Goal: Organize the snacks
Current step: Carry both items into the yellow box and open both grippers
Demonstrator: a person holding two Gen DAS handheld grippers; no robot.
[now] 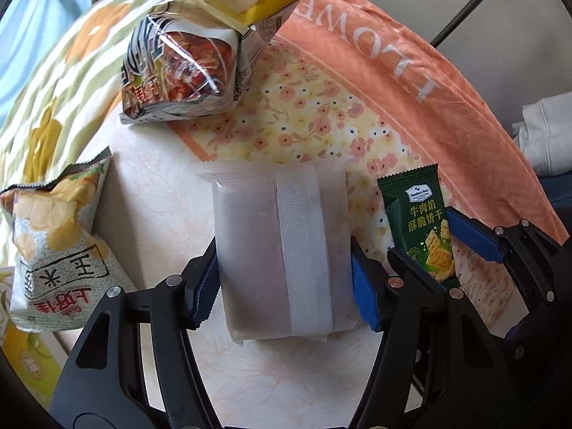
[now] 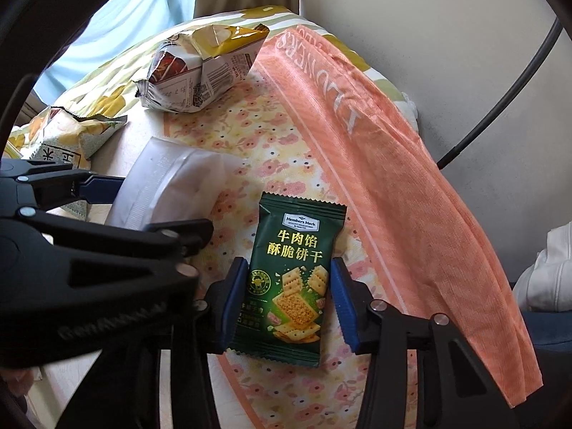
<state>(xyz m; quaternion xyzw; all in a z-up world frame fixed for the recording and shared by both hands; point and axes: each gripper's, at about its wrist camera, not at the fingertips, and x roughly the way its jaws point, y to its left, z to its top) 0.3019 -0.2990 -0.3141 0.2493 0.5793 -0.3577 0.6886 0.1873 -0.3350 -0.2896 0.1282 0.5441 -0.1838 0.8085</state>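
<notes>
My left gripper (image 1: pixel 284 279) is shut on a frosted white snack pack (image 1: pixel 282 250), one blue pad on each long side; the pack lies flat on the table. My right gripper (image 2: pixel 284 300) is shut on a dark green cracker packet (image 2: pixel 289 282), pads on both its sides; the packet rests on the floral cloth (image 2: pixel 286 136). The green packet also shows in the left wrist view (image 1: pixel 422 225), right of the white pack. The white pack shows in the right wrist view (image 2: pixel 171 182), left of the green packet.
A noodle bag with a yellow chip bag on it (image 1: pixel 193 60) lies at the back. A chip bag (image 1: pixel 53 257) lies at the left. A folded orange towel (image 2: pixel 393 186) runs along the right. The two grippers sit close side by side.
</notes>
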